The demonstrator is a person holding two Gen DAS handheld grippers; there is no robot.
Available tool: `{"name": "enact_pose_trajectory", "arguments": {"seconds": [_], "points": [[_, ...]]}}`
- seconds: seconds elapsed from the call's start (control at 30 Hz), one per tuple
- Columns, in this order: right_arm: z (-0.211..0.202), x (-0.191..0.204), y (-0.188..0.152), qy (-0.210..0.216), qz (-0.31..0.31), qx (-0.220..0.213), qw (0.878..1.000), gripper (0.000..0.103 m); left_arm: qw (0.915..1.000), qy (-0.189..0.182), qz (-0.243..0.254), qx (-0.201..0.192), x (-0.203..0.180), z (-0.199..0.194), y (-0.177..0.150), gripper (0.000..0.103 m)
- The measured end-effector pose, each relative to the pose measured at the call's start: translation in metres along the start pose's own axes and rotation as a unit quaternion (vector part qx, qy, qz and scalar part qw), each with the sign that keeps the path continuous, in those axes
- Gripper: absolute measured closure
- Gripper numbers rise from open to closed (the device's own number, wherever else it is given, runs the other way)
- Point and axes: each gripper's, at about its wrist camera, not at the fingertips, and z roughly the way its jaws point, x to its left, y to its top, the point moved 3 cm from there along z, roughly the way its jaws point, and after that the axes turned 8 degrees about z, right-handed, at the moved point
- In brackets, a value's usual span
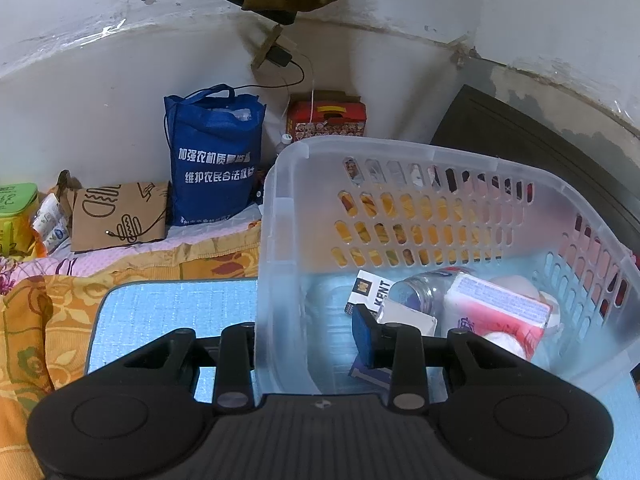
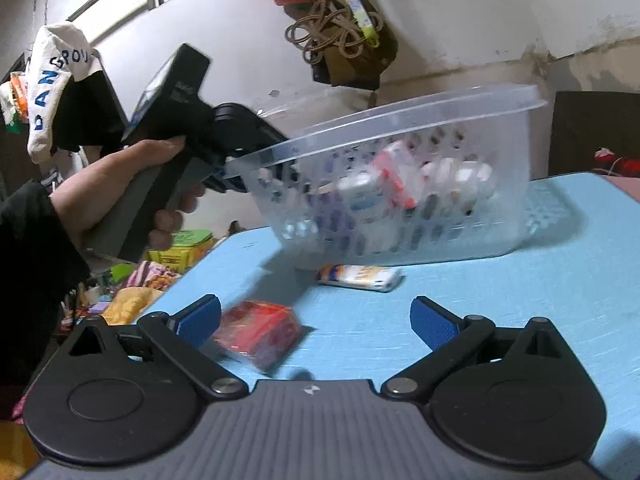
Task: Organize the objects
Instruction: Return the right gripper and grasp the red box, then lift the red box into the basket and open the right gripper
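Basket [image 2: 400,184]: clear plastic, slotted walls, tilted, its near end raised off the blue worktop [image 2: 520,280] and its far end resting on it. My left hand-held gripper [image 1: 316,340] pinches the basket's near wall, one finger outside and one inside, so I judge it the cause of the tilt; the right view shows my left hand [image 2: 132,192] on that tool's handle at the raised rim. Contents, seen from the left wrist: a Kent pack [image 1: 370,292], a clear jar [image 1: 424,292], a pink-and-white carton [image 1: 500,316], and pale items behind that I cannot identify, all lying toward the lower far end.

Outside the basket: a red box [image 2: 258,334] lies on the worktop just beside the left finger of my right hand-held gripper [image 2: 316,320], blurred; a white-and-orange packet [image 2: 360,278] lies near the basket's base. My right hand-held gripper is spread wide and holds nothing.

Progress, as a judgement: most items are already gathered; the red box and the packet are left to load, and the basket is left to be set flat.

Surroundings: a blue bag [image 1: 214,160], a brown paper bag [image 1: 120,216] and a red carton [image 1: 326,118] stand on the bed [image 1: 132,260] against the wall beyond the worktop
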Motion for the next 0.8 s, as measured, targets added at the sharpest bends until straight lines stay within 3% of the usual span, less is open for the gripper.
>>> {"name": "enact_pose_trajectory", "arguments": {"seconds": [0.1,0.2,0.43,0.8], "points": [[0.002,0.018,-0.003,0.014,-0.009,-0.007,1.000,0.000,1.0000,0.001,0.005,0.000,-0.002,-0.001,-0.002,0.064],[0.011,0.034,-0.009,-0.001,-0.028,-0.002,1.000,0.000,1.0000,0.005,0.008,-0.002,-0.003,-0.001,-0.002,0.063],[0.043,0.048,-0.024,-0.028,-0.044,0.063,0.997,0.000,1.0000,0.004,0.008,-0.001,-0.002,-0.001,-0.001,0.063],[0.073,0.066,-0.022,-0.074,-0.063,0.106,0.990,0.000,1.0000,-0.006,0.007,-0.001,0.000,0.000,-0.003,0.062]]}}
